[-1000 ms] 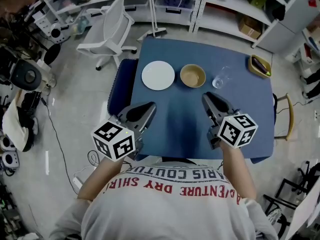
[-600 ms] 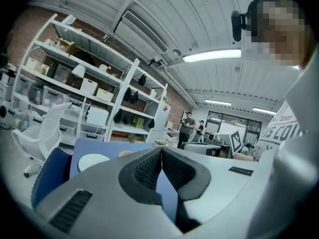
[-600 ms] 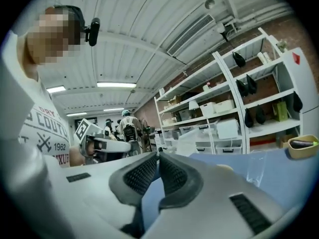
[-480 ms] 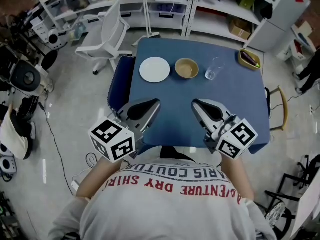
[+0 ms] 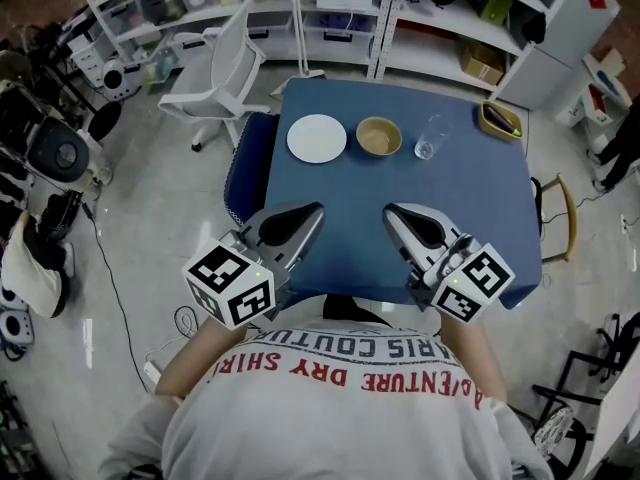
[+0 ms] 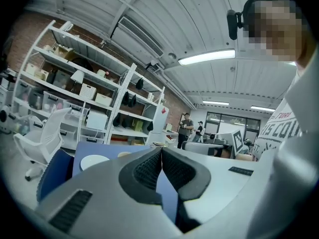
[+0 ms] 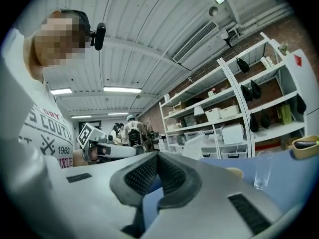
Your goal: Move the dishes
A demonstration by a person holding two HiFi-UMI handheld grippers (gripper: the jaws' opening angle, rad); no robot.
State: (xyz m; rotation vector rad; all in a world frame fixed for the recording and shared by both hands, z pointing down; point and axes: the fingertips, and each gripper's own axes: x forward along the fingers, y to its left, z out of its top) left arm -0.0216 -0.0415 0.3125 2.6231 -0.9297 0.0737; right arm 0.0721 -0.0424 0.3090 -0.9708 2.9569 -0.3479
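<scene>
On the blue table (image 5: 400,213), a white plate (image 5: 317,138), a tan bowl (image 5: 379,136) and a clear glass (image 5: 430,138) stand in a row along the far side. Both grippers hover over the near half, well short of the dishes. My left gripper (image 5: 312,210) is shut with nothing in it, its pads pressed together (image 6: 161,156); the plate (image 6: 93,161) shows beyond it. My right gripper (image 5: 392,211) is also shut and empty (image 7: 158,158), with the bowl (image 7: 234,172) and glass (image 7: 261,177) ahead to its right.
A yellow dish (image 5: 500,121) holding a dark object sits at the far right corner. A blue chair (image 5: 245,168) stands against the table's left edge and a white office chair (image 5: 225,63) behind it. Shelving (image 5: 440,8) lines the back. A wooden chair (image 5: 562,218) stands at the right.
Both grippers have pulled back toward the near edge, and the right one has shifted left. The dishes now look farther away. Both pairs of jaws stayed shut.
</scene>
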